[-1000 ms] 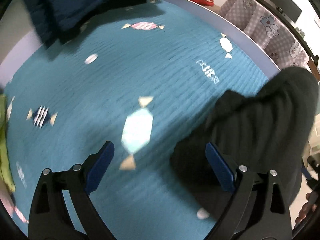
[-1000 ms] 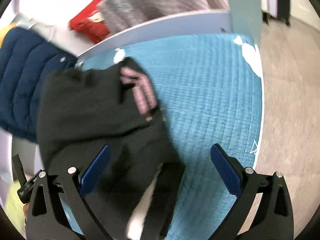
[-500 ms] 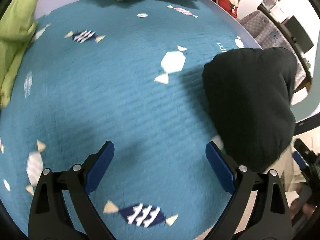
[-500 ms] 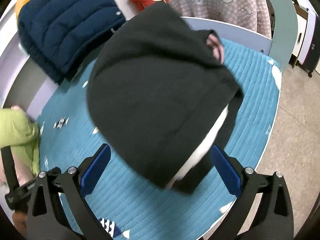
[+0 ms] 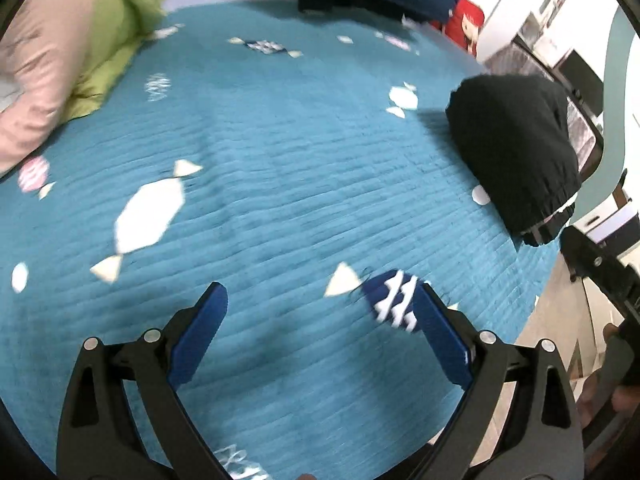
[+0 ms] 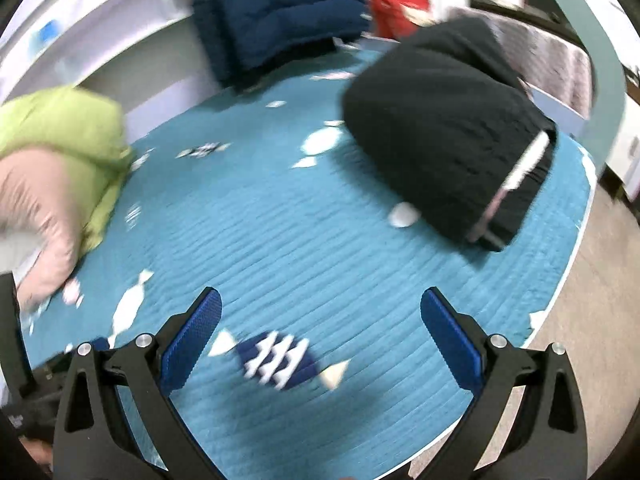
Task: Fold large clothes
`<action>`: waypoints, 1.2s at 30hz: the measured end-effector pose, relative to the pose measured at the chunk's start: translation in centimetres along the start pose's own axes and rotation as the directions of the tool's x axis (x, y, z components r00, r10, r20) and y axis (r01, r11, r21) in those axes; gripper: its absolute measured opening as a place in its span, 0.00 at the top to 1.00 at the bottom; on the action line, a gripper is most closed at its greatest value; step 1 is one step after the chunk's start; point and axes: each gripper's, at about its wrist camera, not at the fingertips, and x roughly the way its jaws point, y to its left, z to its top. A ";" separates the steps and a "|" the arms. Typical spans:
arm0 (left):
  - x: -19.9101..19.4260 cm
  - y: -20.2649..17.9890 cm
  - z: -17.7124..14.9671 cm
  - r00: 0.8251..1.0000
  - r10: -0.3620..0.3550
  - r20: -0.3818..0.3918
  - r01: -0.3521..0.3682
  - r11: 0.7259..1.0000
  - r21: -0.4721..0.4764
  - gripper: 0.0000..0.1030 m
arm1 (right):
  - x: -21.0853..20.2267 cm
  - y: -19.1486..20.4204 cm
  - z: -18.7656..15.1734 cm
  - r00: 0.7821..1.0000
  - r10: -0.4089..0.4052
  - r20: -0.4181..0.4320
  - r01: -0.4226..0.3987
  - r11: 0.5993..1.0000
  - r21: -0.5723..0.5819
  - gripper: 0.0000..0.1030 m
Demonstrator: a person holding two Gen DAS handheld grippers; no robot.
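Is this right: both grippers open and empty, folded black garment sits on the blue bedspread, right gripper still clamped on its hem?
Not quite. The right gripper is open and holds nothing; the right wrist view shows the black garment lying apart from it on the blue bedspread. The left gripper is open and empty too.

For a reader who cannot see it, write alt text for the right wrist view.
A folded black garment lies on a teal candy-print quilt, to the upper right, past the open, empty right tongs. A navy puffer jacket sits at the far edge, and green and pink bedding is bunched at the left.
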 end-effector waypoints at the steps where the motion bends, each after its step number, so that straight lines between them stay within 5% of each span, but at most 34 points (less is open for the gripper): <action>1: -0.9 0.6 -0.8 1.000 0.017 0.025 -0.017 1.000 -0.013 0.08 | -0.4 0.7 -0.7 1.000 0.009 0.004 -0.009 1.000 -0.028 0.07; 5: -4.6 1.2 -3.7 0.992 0.049 0.120 -0.044 0.998 -0.046 0.08 | -3.1 2.6 -3.0 0.997 0.043 0.057 -0.036 0.992 -0.117 0.07; 13: -16.5 -2.4 -9.3 0.944 0.188 0.272 -0.176 0.982 -0.068 0.05 | -13.1 2.0 -6.1 0.985 0.088 0.148 -0.063 0.984 -0.166 0.07; 25: -31.6 -9.7 -16.5 0.849 0.261 0.459 -0.251 0.964 -0.085 0.05 | -27.9 -1.0 -9.8 0.948 0.150 0.279 -0.094 0.974 -0.206 0.07; 36: -39.9 -14.3 -20.8 0.749 0.297 0.592 -0.313 0.946 -0.079 0.05 | -37.3 -2.2 -12.7 0.875 0.184 0.448 -0.072 0.964 -0.256 0.07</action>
